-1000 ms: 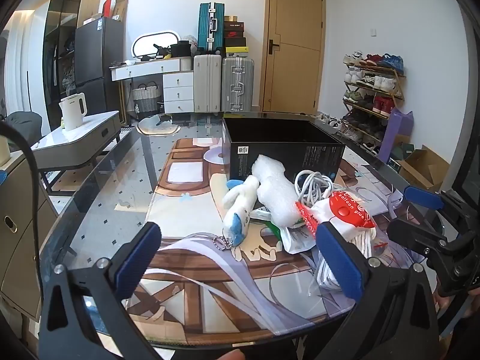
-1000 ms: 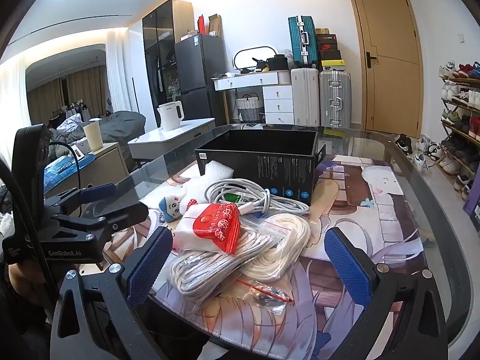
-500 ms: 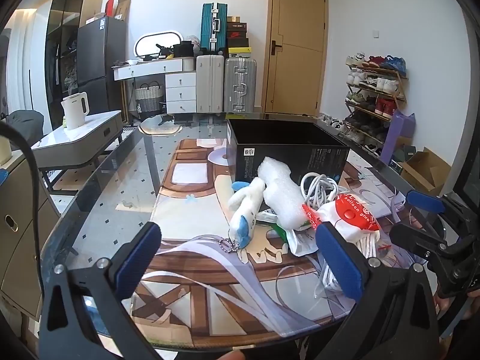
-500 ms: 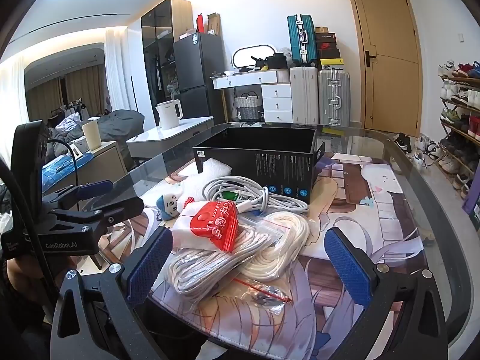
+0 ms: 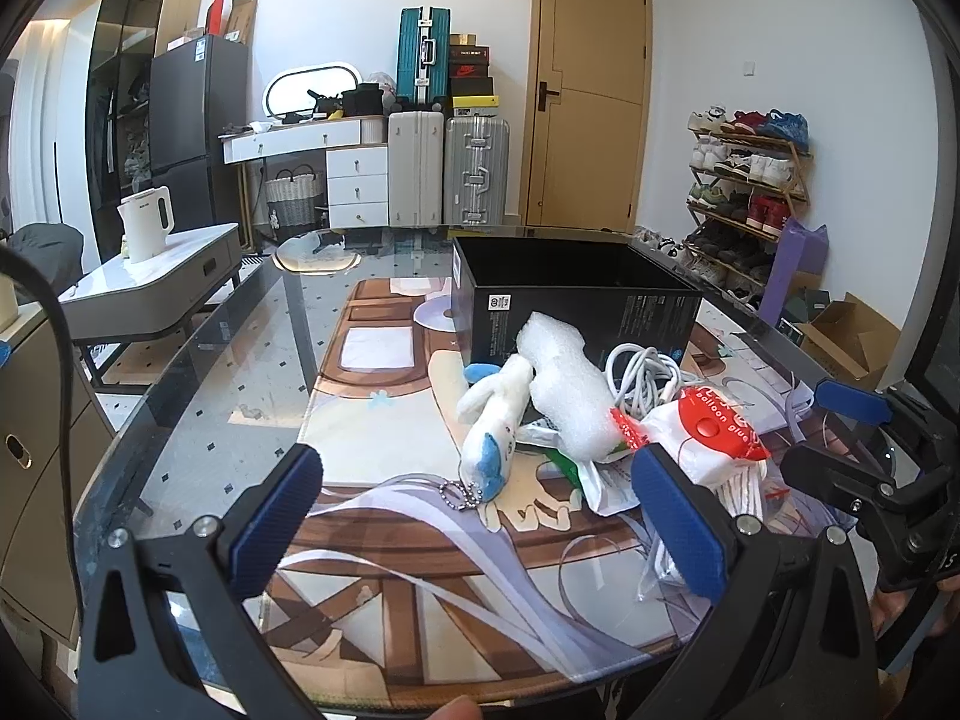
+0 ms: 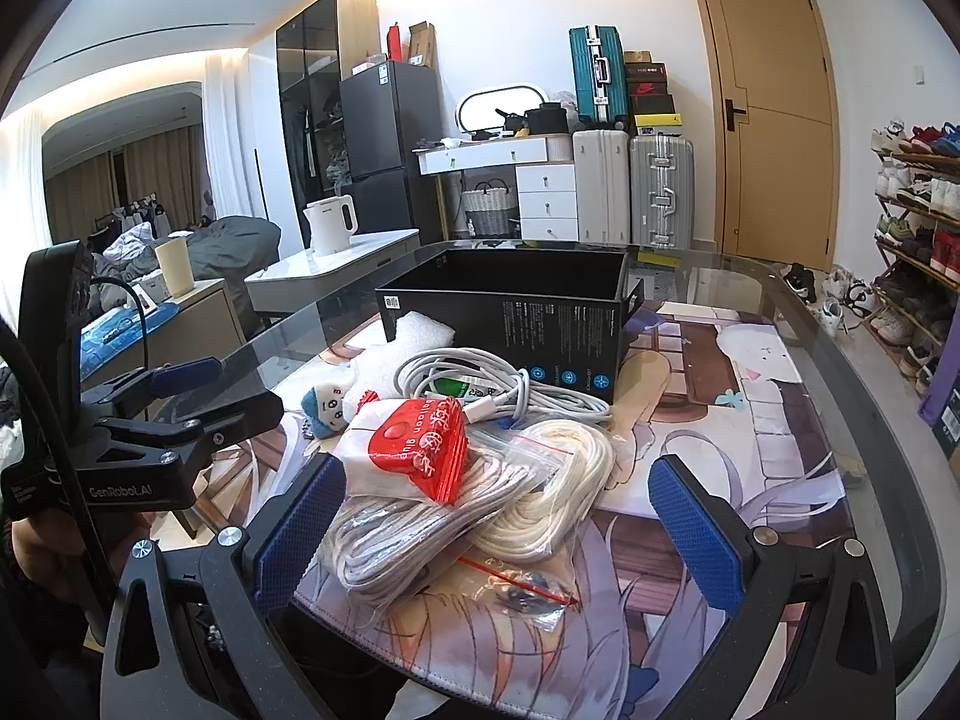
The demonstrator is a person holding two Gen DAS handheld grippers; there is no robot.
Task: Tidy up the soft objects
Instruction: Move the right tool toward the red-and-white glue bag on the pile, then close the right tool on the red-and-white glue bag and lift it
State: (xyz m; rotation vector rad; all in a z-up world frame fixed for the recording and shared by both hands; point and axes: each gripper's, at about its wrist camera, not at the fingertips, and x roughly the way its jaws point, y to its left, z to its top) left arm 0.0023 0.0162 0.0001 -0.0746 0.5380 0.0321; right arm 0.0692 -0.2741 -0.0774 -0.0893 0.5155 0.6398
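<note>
A white and blue plush toy [image 5: 493,432] with a bead chain lies on the printed mat, against a white foam piece [image 5: 567,390]. Beside them lie a red and white balloon glue bag [image 5: 714,432], a coiled white cable [image 6: 492,387] and bagged white rope [image 6: 540,498]. An open black box [image 5: 570,306] stands just behind the pile. My left gripper [image 5: 480,528] is open and empty, a little short of the plush. My right gripper [image 6: 492,534] is open and empty, its jaws either side of the rope bags. The plush [image 6: 324,402] also shows in the right wrist view.
The glass table's rounded rim [image 6: 864,396] curves along the right. The left gripper's body [image 6: 138,438] shows at the left of the right wrist view; the right gripper [image 5: 870,462] sits at the right of the left wrist view. A side table with a kettle [image 5: 147,222] stands to the left.
Both views have shifted slightly, the pile sitting a little further right in the left wrist view. Both grippers stay open and nothing on the table has moved.
</note>
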